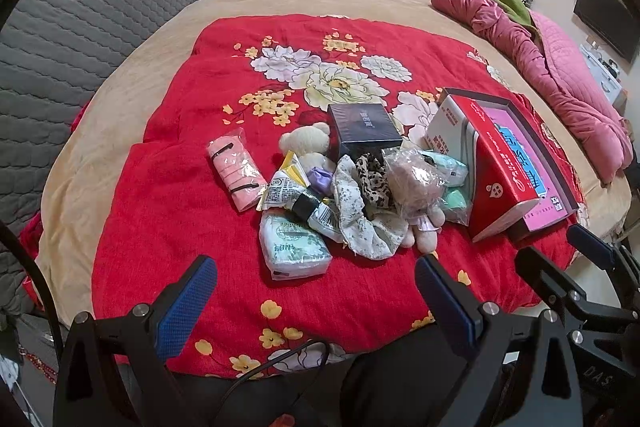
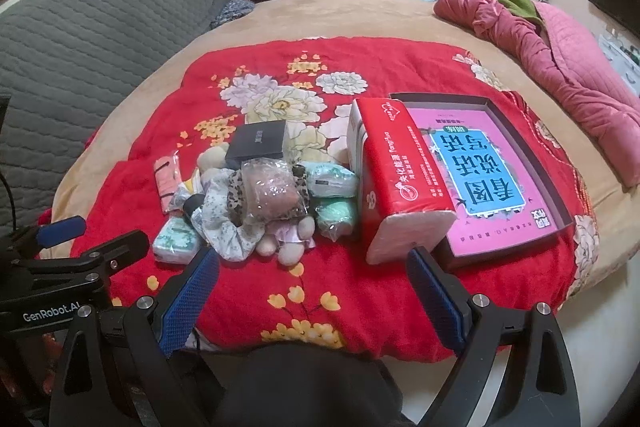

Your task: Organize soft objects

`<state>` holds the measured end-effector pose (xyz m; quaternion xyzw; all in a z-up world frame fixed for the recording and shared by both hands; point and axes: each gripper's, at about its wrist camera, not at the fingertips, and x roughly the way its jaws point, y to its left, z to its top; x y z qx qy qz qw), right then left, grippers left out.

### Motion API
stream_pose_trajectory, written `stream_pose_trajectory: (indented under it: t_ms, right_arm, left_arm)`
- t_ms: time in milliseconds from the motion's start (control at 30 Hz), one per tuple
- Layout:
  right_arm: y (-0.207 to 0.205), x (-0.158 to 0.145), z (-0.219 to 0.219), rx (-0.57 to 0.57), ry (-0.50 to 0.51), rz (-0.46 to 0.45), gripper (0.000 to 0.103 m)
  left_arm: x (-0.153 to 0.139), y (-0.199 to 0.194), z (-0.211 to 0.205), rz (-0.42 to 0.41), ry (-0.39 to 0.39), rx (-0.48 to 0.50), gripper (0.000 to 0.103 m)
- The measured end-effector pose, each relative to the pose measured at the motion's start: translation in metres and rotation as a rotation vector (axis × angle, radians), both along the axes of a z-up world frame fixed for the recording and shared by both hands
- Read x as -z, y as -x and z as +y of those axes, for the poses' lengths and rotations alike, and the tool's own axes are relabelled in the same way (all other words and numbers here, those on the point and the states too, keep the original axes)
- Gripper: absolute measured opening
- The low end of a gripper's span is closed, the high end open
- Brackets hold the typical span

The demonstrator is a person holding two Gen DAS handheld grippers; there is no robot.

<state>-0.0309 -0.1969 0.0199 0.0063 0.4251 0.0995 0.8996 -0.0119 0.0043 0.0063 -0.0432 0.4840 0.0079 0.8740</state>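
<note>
Now | left gripper [image 1: 316, 291] wide open, empty | right gripper [image 2: 312, 283] wide open, empty | soft pile [image 1: 360, 187] mid-blanket [image 1: 180, 187], tissue pack [image 2: 394, 179] just right, tray [image 2: 516, 131] far right.

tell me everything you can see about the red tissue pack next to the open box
The red tissue pack is a soft plastic-wrapped brick, red on top with white print and a logo, white on its sides. It lies tilted, one long edge propped on the rim of the open box, its near end on the red floral blanket. Neither gripper touches it.
</note>
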Motion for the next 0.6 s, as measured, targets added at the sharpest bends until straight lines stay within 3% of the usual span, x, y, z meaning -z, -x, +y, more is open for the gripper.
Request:
stream_pose_trajectory:
  t_ms: [600]
  right_arm:
    - [0.0012,-0.0015,0.0004,0.002,0.013,-0.011,0.095]
  left_arm:
    - [-0.0004,0.0018,0.001,0.0,0.002,0.001,0.1]
